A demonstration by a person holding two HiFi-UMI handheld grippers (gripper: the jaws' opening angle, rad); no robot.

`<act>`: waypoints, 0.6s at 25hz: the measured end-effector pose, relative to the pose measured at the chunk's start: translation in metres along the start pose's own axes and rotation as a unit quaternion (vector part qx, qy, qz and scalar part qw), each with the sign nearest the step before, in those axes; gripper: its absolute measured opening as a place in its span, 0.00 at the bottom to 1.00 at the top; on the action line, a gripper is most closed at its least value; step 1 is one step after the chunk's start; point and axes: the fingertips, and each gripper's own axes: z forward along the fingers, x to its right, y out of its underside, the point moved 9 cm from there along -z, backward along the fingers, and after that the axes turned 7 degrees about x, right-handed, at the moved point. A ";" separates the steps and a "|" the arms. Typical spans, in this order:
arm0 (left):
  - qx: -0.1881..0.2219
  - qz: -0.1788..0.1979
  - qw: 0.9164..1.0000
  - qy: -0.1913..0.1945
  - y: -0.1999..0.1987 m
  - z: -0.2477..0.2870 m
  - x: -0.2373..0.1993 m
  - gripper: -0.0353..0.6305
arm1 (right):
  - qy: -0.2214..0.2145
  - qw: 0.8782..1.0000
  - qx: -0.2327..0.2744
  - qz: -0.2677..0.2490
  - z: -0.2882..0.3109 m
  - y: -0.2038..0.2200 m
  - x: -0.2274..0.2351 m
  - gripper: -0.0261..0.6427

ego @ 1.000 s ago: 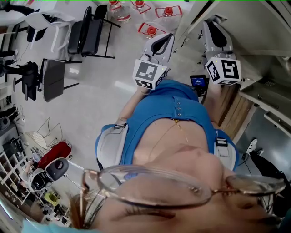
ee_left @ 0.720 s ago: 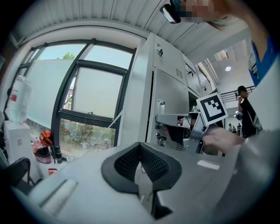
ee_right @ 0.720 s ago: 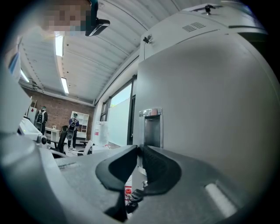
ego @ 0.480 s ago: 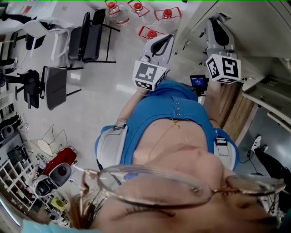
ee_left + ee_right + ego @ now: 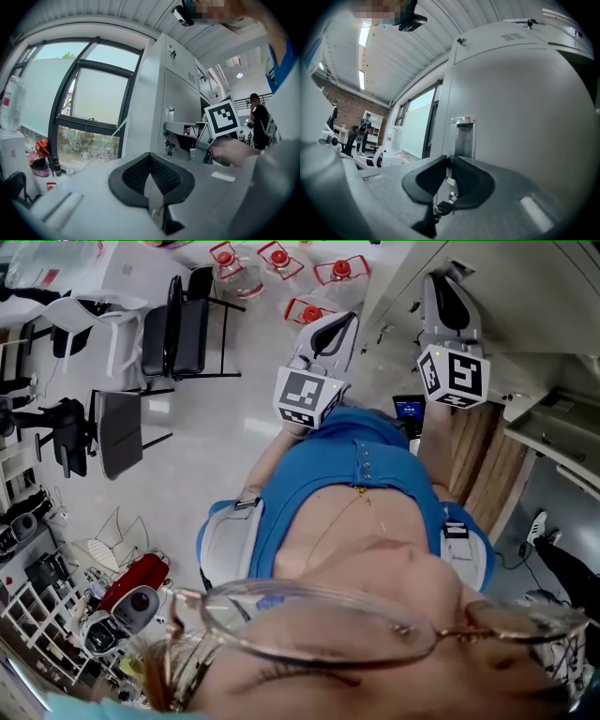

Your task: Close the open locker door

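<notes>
A tall bank of grey lockers (image 5: 157, 93) stands in front of me. Its grey door (image 5: 525, 117) fills the right gripper view, with a recessed metal handle (image 5: 464, 133) just beyond the jaws. My right gripper (image 5: 449, 161) points level at that handle. Its jaws have just been opening and stand a thin slit apart, with nothing visible between them. In the head view the right gripper (image 5: 442, 287) reaches along the locker front (image 5: 506, 287). My left gripper (image 5: 342, 322) hangs beside it, away from the lockers, its jaws shut and empty (image 5: 150, 155). The right gripper's marker cube (image 5: 224, 117) shows by the open compartment.
Black chairs (image 5: 183, 320) and water jugs with red caps (image 5: 319, 273) stand on the pale floor to the left. A large window (image 5: 79, 93) lies left of the lockers. One person (image 5: 259, 117) stands far right, others (image 5: 363, 131) by shelves. A wooden panel (image 5: 483, 465) is below the lockers.
The right gripper's marker cube has edged a little left and up and turned slightly. The left gripper has stayed put. The room has shifted a little in the head view.
</notes>
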 end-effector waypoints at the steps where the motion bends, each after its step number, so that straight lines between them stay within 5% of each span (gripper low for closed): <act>1: 0.000 0.000 1.000 0.003 0.001 0.001 0.000 0.05 | 0.004 1.000 0.000 -0.008 0.000 0.000 -0.001 0.11; 7: -0.003 -0.001 1.000 0.009 0.003 0.002 0.000 0.05 | 0.030 0.997 -0.019 -0.070 0.000 -0.002 -0.008 0.13; 15: -0.005 0.009 1.000 0.008 0.002 -0.001 0.000 0.05 | 0.056 0.995 -0.029 -0.076 -0.007 0.000 -0.010 0.14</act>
